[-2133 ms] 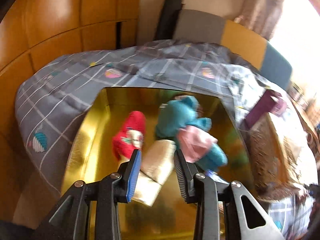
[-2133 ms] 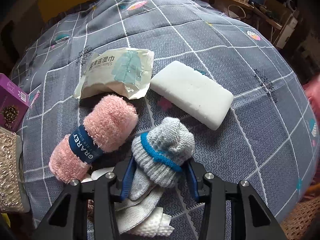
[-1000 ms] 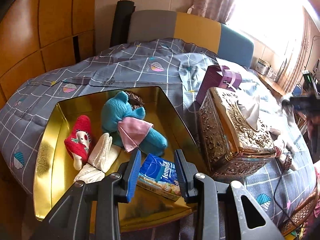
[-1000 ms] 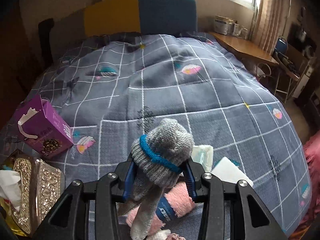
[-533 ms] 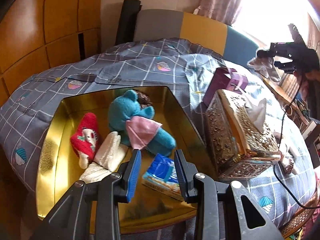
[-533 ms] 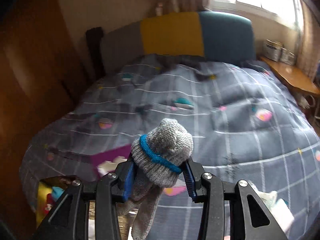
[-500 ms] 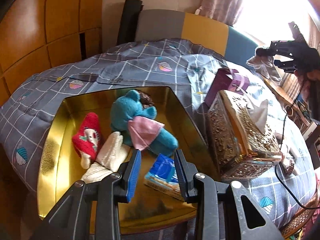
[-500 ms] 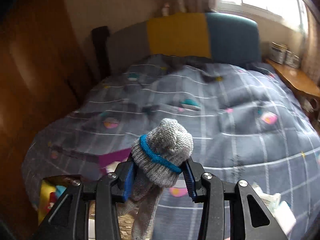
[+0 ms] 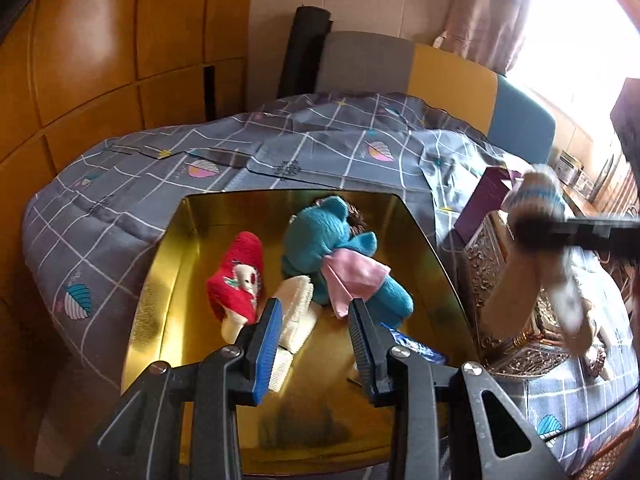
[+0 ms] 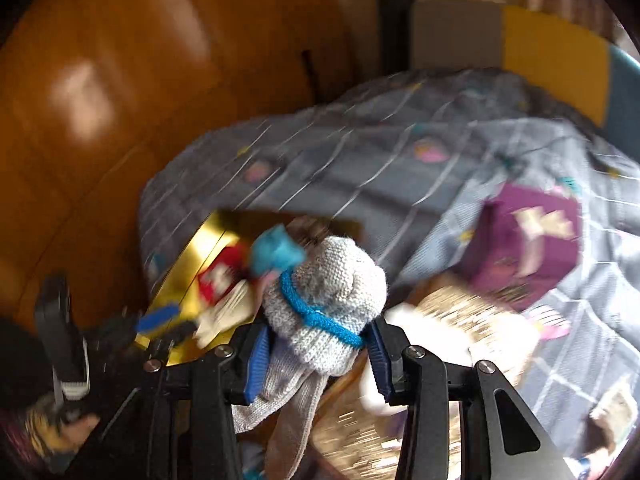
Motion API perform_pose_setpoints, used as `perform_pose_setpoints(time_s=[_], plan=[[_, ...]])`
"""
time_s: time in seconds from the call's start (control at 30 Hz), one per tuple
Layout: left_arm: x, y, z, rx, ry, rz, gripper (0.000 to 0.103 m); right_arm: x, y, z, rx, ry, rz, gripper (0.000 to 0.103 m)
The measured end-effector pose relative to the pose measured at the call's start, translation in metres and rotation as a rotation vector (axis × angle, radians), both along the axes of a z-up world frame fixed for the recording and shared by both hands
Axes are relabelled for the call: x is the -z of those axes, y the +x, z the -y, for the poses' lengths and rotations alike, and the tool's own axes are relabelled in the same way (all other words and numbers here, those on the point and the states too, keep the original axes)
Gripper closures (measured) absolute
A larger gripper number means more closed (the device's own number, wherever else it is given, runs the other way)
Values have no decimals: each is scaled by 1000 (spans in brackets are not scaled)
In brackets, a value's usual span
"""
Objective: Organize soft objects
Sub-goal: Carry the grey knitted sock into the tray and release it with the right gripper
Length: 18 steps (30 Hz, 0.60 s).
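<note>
Two grippers over bed. Right gripper (image 10: 316, 356) clamped on grey knit sock (image 10: 328, 312) with blue band, held in air above ornate gold tissue box (image 9: 516, 320) beside gold tray's right edge. Left gripper (image 9: 314, 342) parted, empty, over gold tray (image 9: 160, 304) holding red sock (image 9: 236, 280), teal plush (image 9: 320, 236).
</note>
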State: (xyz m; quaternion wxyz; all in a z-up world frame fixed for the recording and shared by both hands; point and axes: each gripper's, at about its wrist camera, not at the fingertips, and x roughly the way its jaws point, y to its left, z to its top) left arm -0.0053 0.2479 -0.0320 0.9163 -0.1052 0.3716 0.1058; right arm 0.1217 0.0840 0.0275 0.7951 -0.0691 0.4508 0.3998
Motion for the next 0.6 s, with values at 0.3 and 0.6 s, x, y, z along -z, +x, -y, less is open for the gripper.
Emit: perform_pose_setpoints(time_s=[0.3, 0.6], plan=[[-4, -5, -6, -24, 2, 10, 69, 50, -28, -46, -61, -52, -58, 59], [-2, -9, -12, -41, -14, 13, 69, 74, -44, -65, -91, -80, -76, 55]])
